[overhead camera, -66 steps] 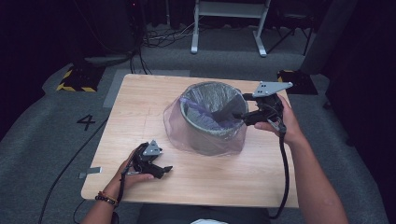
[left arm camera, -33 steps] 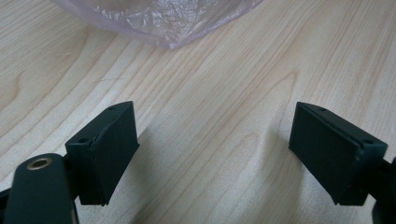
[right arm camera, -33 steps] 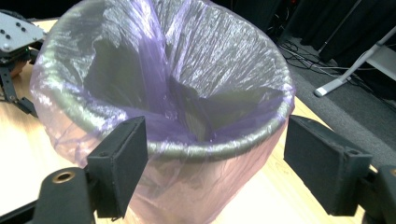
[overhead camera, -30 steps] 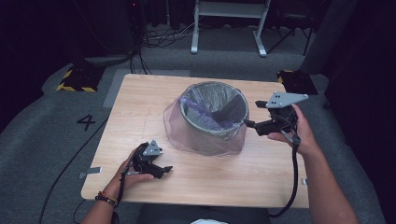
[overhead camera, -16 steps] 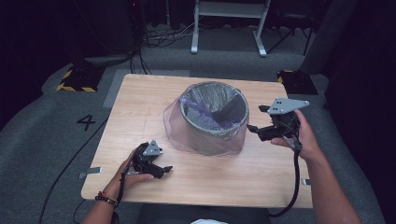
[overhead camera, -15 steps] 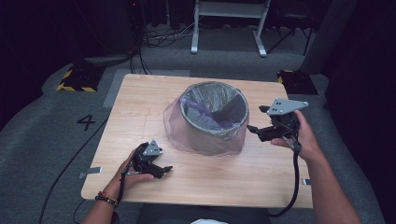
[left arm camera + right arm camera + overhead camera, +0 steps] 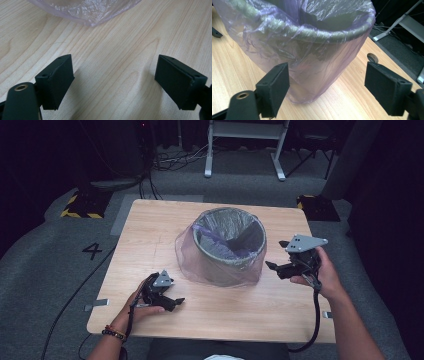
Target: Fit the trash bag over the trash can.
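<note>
A grey mesh bin [image 7: 229, 239] stands mid-table, lined with a pale purple plastic bag [image 7: 190, 255] folded over its rim and draped down its sides. My right gripper [image 7: 274, 268] hovers just right of the bin, jaws open and pointing at it, nothing between them. Seen from the right gripper view, the bagged bin [image 7: 312, 45] looms close ahead of the spread jaws. My left gripper [image 7: 176, 302] rests on the table near the front left, open and empty. In the left gripper view the bag's lower edge [image 7: 87, 12] lies ahead on the wood.
The wooden table [image 7: 150, 220] sits on grey carpet. A small round fitting [image 7: 372, 58] is set in the tabletop past the bin. A white metal frame [image 7: 245, 140] stands behind the table. A floor mark "4" [image 7: 93, 251] lies at the left.
My right gripper has drawn back from the bin's rim, moved right and sunk toward the table. The left gripper has stayed put.
</note>
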Action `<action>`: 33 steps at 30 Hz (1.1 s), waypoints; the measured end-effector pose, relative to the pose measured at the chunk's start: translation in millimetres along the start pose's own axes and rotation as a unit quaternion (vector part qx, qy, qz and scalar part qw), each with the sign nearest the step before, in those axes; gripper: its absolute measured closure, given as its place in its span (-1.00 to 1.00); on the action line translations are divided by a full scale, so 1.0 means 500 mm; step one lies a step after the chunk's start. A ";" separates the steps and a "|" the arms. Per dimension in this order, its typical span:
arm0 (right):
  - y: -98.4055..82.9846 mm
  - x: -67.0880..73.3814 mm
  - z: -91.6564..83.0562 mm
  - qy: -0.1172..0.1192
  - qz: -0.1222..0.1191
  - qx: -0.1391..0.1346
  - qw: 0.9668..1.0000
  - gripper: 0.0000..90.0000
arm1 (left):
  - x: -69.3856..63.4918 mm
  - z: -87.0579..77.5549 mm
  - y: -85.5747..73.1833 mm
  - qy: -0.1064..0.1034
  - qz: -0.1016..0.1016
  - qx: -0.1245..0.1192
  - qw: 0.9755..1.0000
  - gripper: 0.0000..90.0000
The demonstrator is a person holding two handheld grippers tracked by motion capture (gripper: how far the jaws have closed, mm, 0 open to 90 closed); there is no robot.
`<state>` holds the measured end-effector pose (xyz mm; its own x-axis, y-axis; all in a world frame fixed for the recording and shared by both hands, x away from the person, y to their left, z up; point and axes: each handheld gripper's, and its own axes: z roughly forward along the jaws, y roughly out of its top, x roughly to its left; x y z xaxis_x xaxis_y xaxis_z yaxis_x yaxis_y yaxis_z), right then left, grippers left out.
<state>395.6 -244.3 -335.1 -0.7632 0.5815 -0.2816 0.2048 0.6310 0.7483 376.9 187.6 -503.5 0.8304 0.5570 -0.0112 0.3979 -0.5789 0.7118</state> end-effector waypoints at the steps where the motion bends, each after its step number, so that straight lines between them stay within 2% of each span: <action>1: -0.003 0.001 0.002 0.001 0.000 0.000 1.000 -0.54 | 0.000 0.000 0.000 0.000 0.000 0.000 1.000 -0.66; 23: -0.057 0.027 0.049 0.012 -0.002 0.045 0.999 -0.54 | 0.000 0.000 0.000 0.000 0.000 0.000 1.000 -0.66; 33: -0.088 0.035 0.066 0.018 0.005 0.060 0.998 -0.54 | 0.000 0.000 0.000 0.000 0.000 0.000 1.000 -0.66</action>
<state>393.5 -245.0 -392.7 -0.7816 0.5713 -0.2505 0.2831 0.6827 0.6736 376.9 187.6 -503.5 0.8304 0.5571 -0.0115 0.3979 -0.5784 0.7121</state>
